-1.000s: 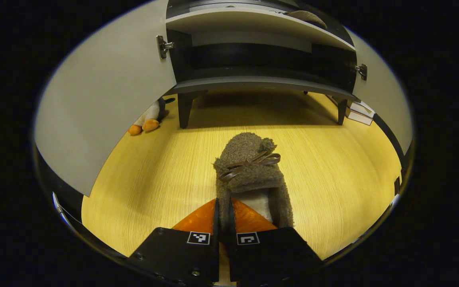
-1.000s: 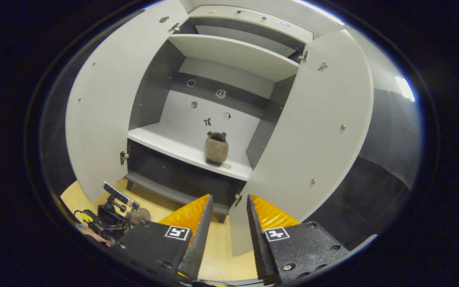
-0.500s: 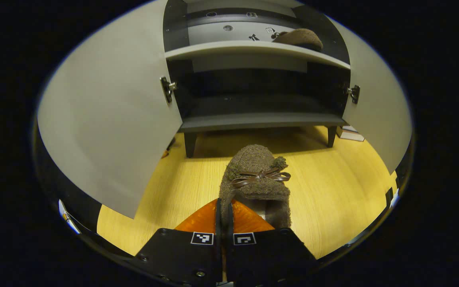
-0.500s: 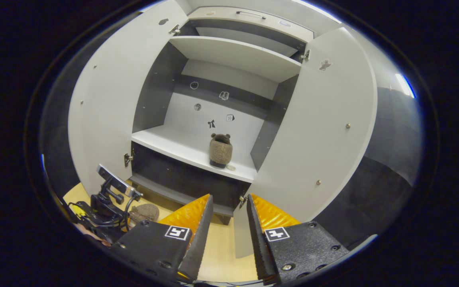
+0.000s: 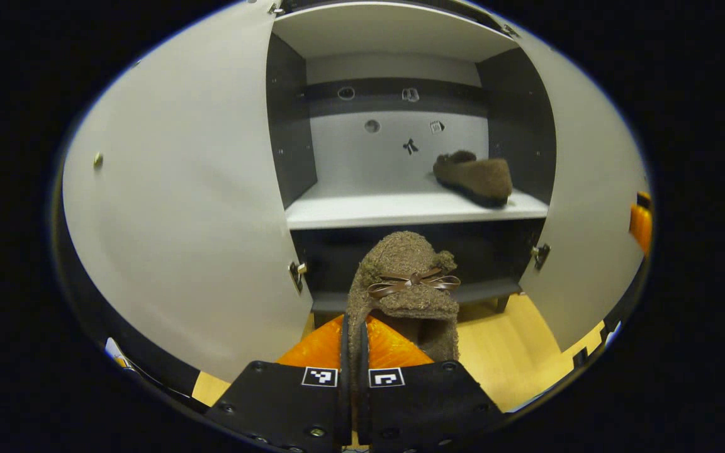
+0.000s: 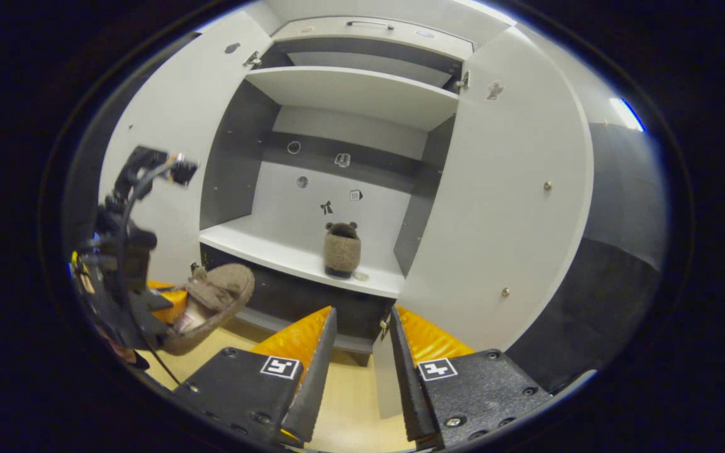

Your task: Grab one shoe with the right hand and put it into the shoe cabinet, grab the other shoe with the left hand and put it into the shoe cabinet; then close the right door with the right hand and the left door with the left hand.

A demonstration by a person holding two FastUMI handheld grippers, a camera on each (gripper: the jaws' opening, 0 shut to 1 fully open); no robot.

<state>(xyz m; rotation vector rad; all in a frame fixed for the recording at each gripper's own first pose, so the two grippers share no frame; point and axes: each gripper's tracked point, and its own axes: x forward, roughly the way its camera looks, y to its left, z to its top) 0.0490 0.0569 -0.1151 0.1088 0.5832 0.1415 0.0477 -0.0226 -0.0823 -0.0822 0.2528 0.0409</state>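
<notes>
A brown fuzzy slipper with a bow hangs in the air before the open shoe cabinet, its side wall pinched by my left gripper, which is shut on it. The right gripper view shows the same slipper held up at the left, about level with the white middle shelf. The second slipper lies on that shelf towards its right end; it also stands out as a small slipper ahead of my right gripper. That gripper is open and holds nothing.
Both grey doors stand wide open, the left door and the right door. A dark lower shelf sits under the white one, an upper shelf above. Yellow wooden floor lies below.
My left gripper has lifted the slipper off the floor, up to about the middle shelf's height and closer to the cabinet. The right gripper has barely moved and stays open.
</notes>
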